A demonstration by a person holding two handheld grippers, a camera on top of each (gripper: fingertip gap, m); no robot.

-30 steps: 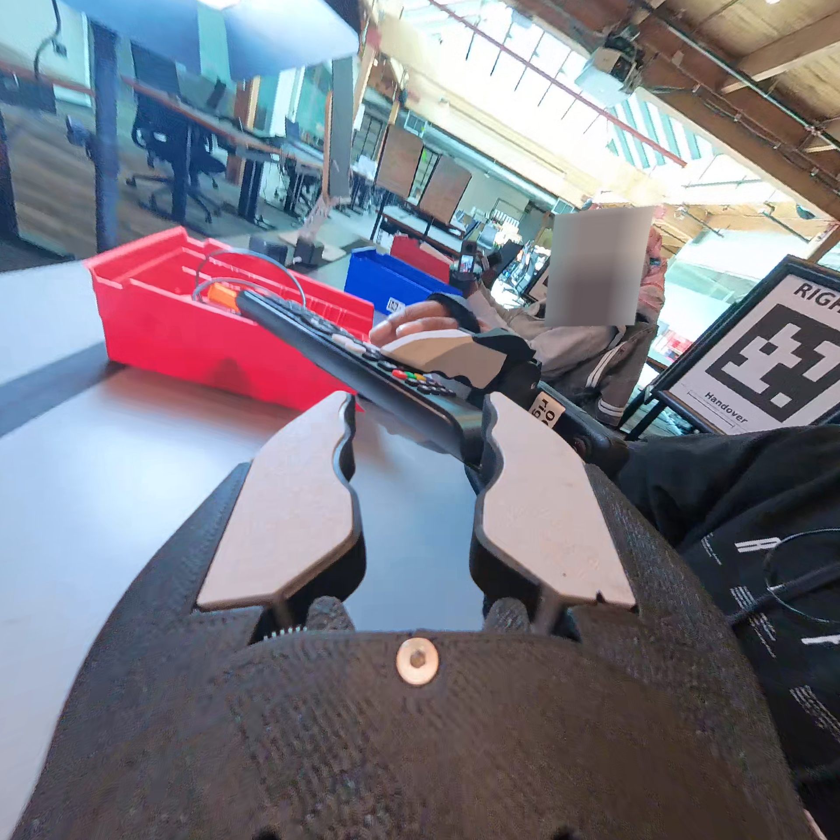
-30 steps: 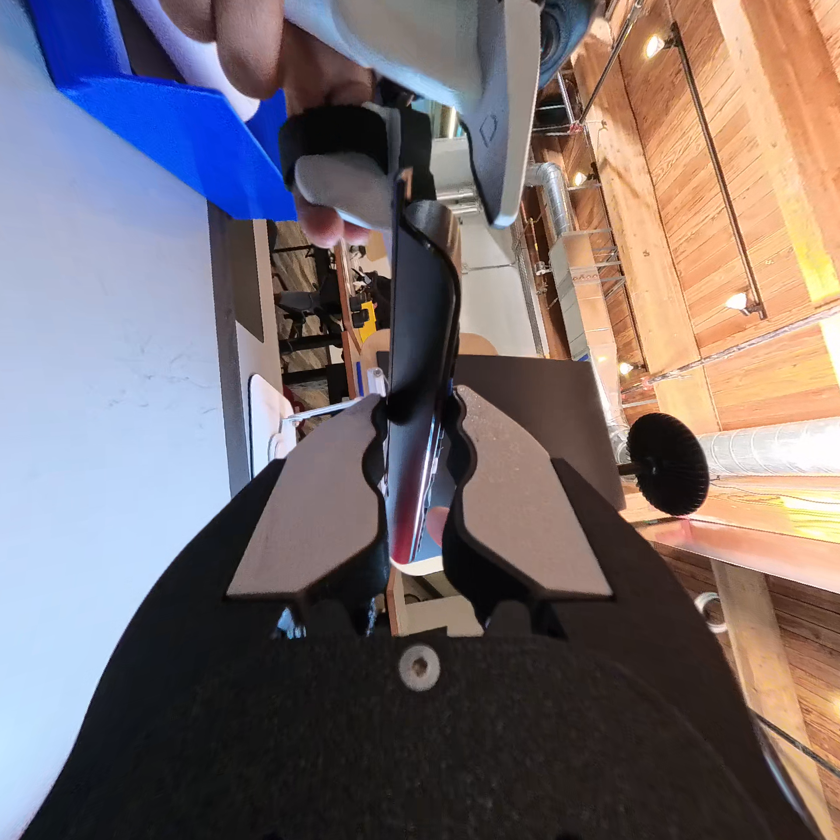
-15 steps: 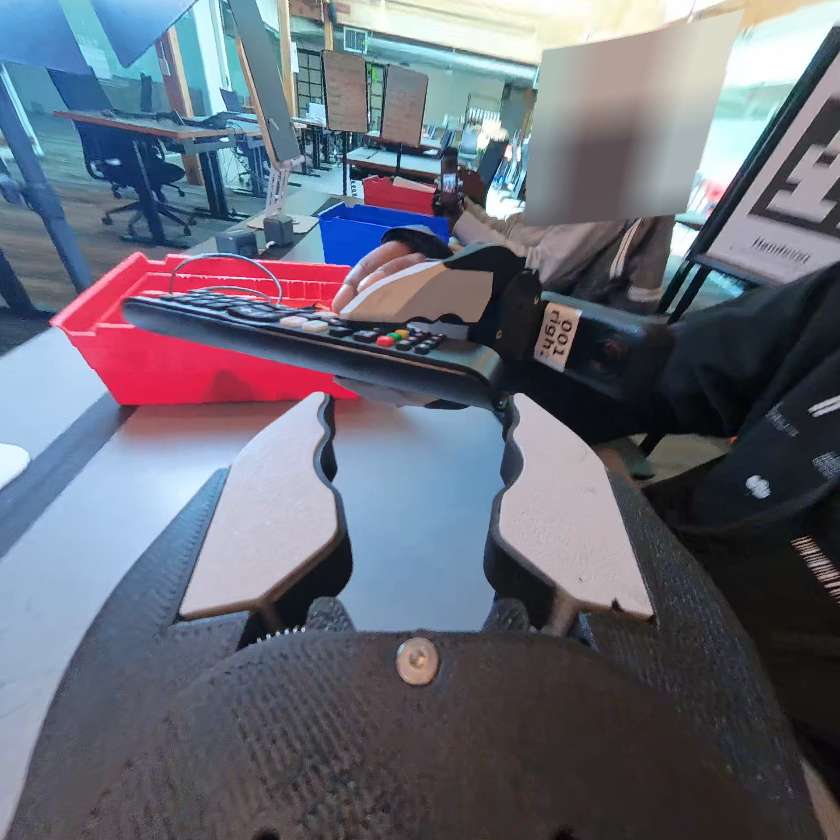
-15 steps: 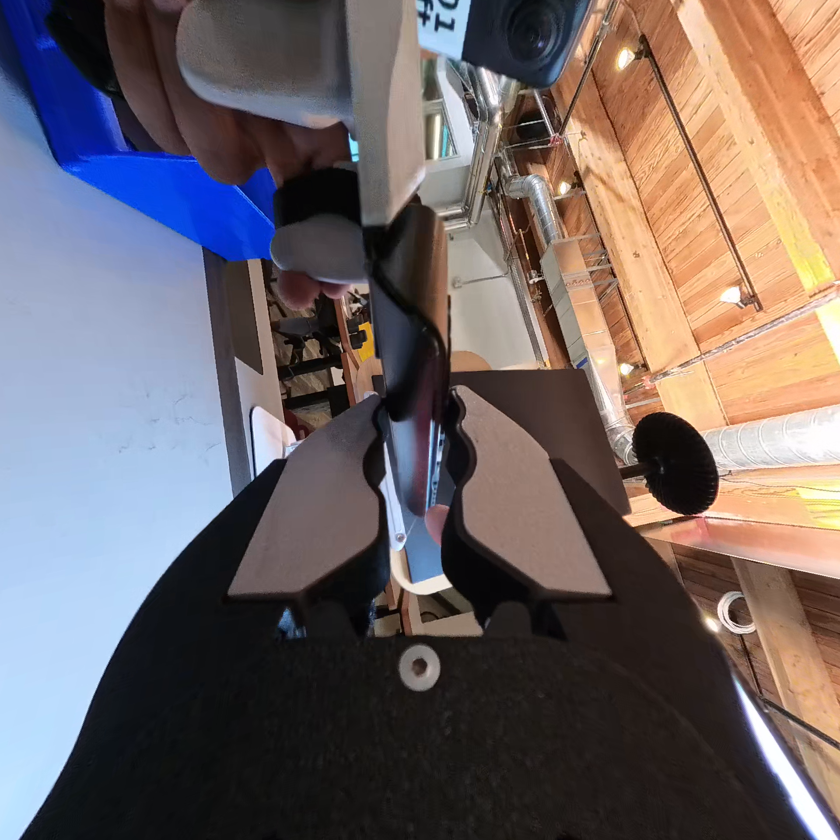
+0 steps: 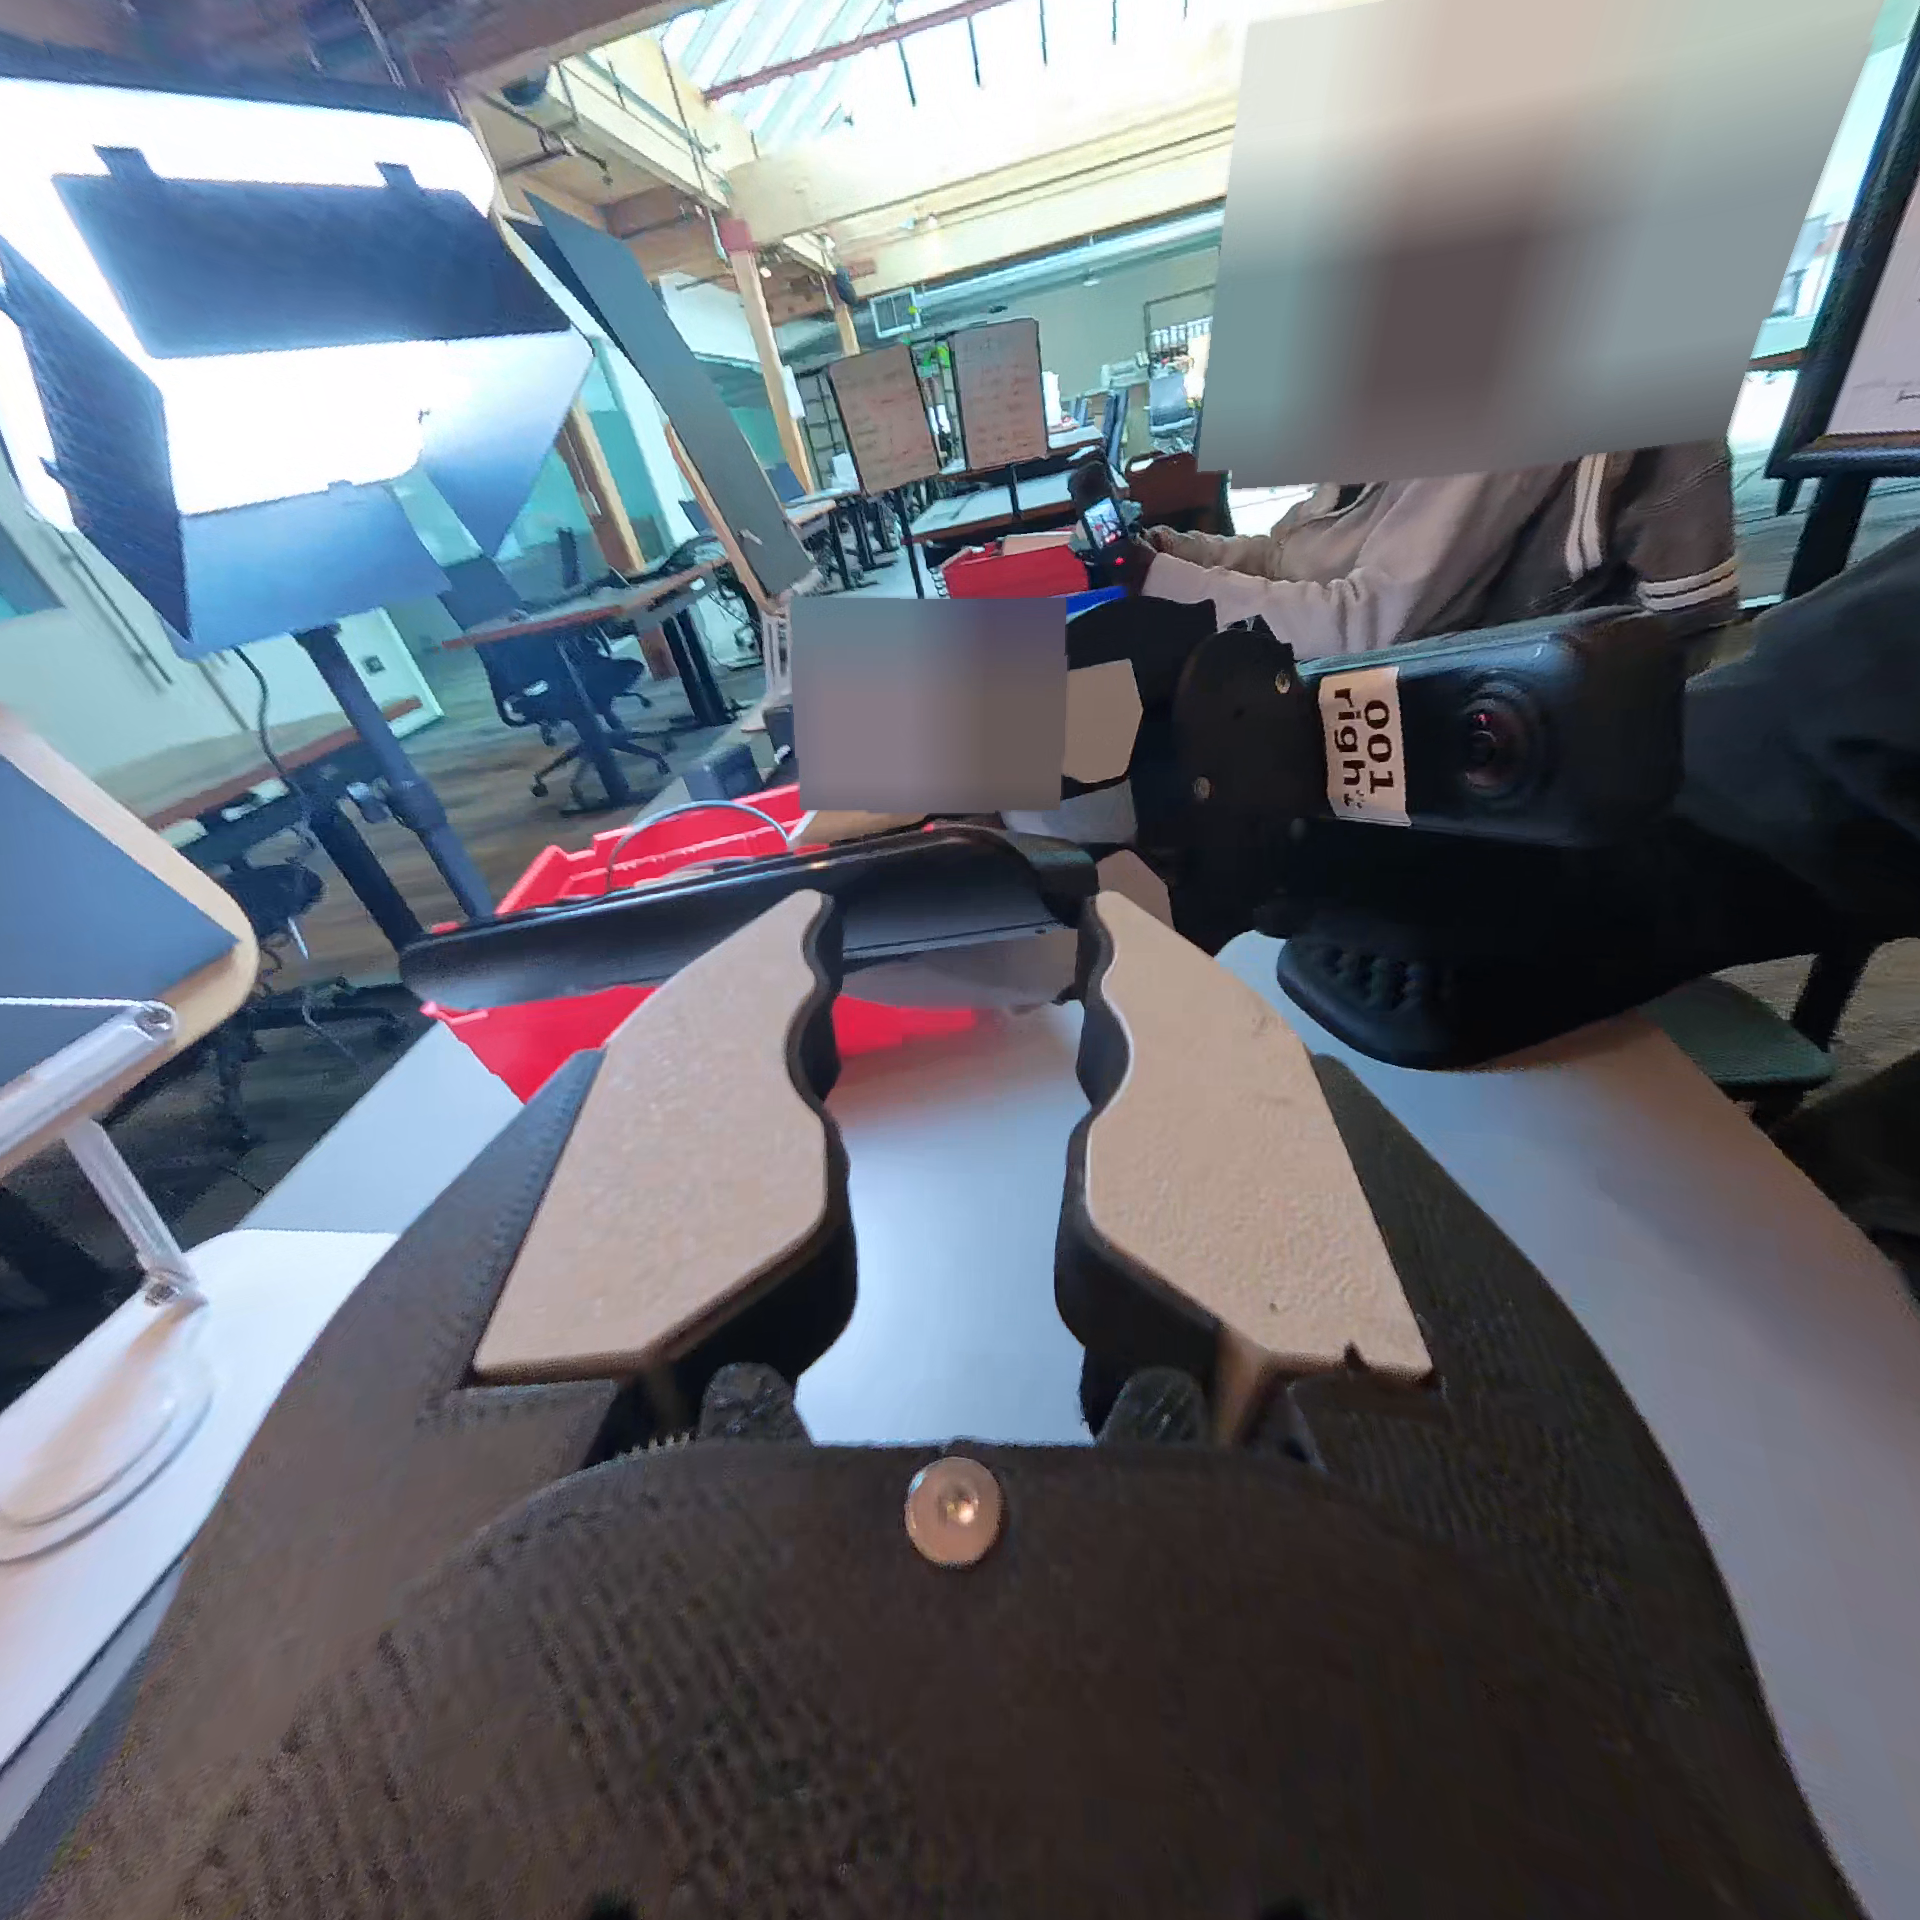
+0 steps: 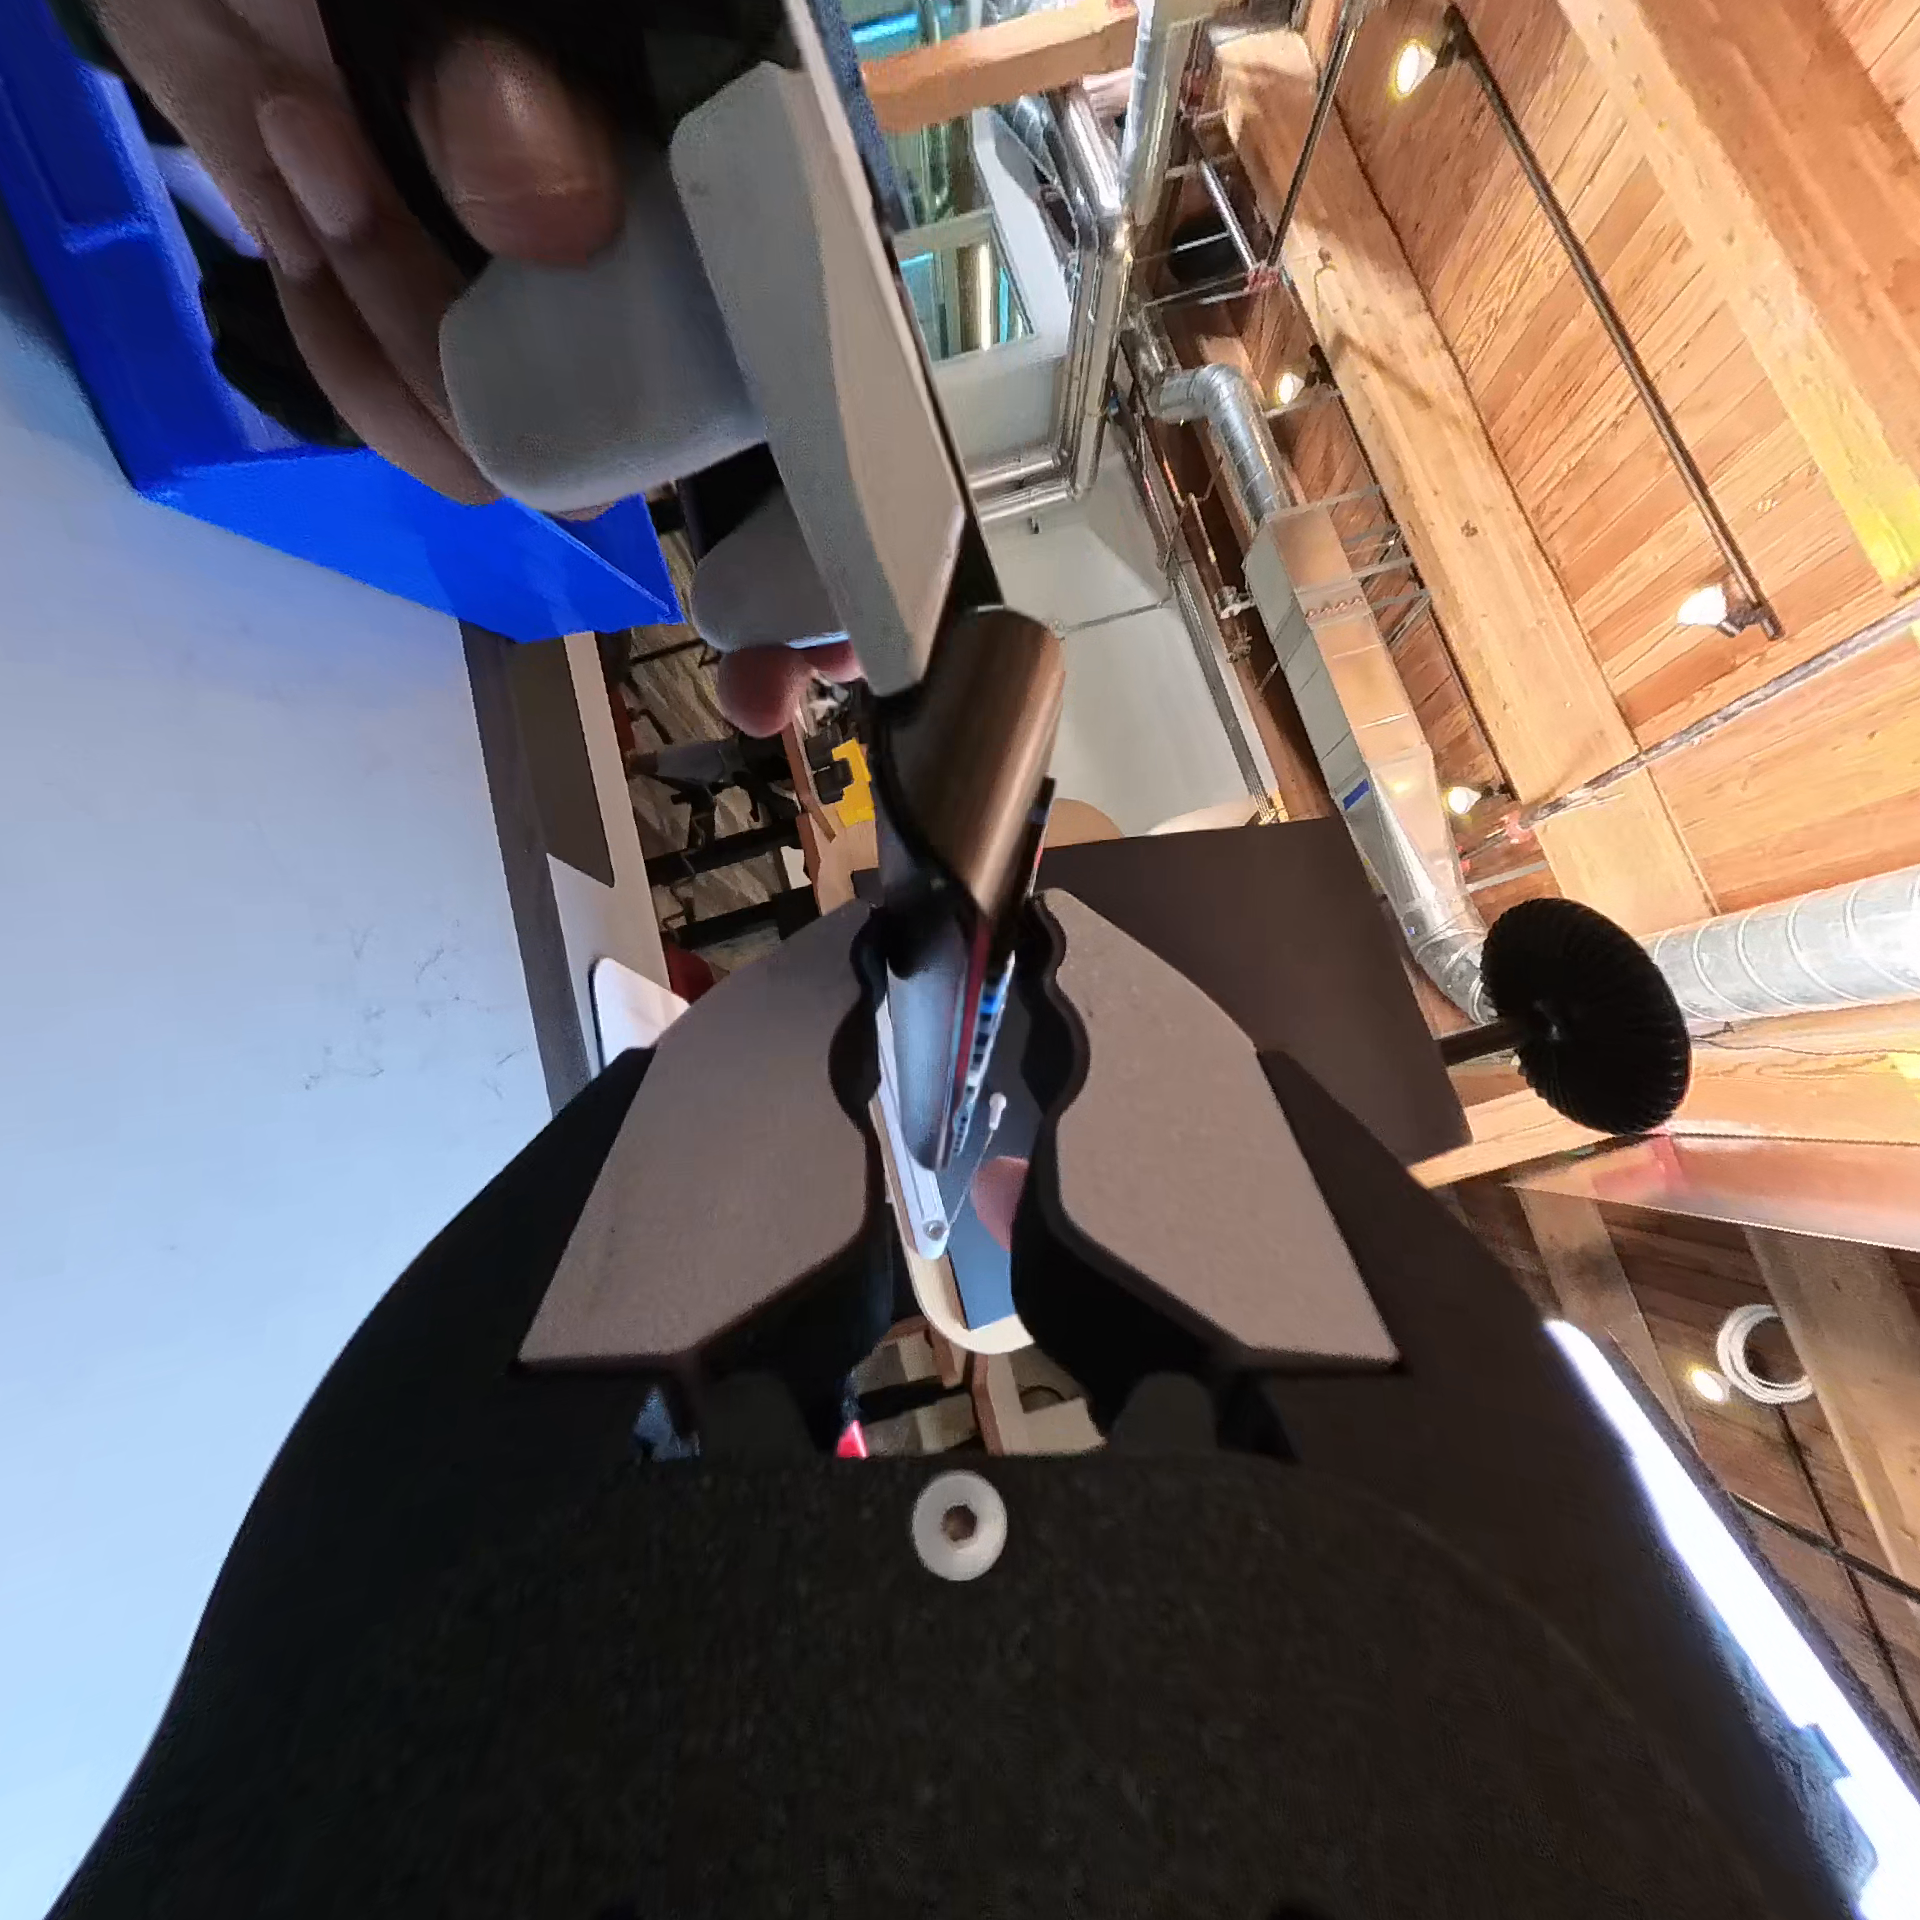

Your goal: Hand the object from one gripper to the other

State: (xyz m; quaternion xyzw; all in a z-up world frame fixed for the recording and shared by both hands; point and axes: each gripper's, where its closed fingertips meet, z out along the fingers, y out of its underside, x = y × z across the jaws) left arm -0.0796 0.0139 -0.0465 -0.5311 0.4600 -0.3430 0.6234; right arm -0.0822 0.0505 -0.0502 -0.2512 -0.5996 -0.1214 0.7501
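Black plastic, long and slim: the black remote control [image 5: 727, 930] lies level in the air above the grey table top [image 5: 1558, 1195], crossing between the tips of our left gripper [image 5: 951, 925]. Its tan fingers [image 5: 686, 1143] stand a moderate way apart, and the remote spans the gap at their very tips; we cannot tell from either view whether they press it or only flank it. Our right gripper [image 6: 951, 925] has the remote's other end [image 6: 966, 997] clamped between its nearly closed fingers, edge-on, with coloured buttons showing along one side. In the right wrist view the left gripper's pale finger [image 6: 862, 343] meets the remote [image 6: 987, 758] beyond the clamp, a person's hand [image 6: 343, 177] around its handle. Behind the remote, in the left wrist view, sits a red plastic bin [image 5: 582, 1023] on the table, a thin grey cable loop [image 5: 696, 821] rising from it. A blue plastic bin [image 6: 343, 499] rests on the table in the right wrist view. A studio light panel on a black stand [image 5: 260, 343] is at the left.
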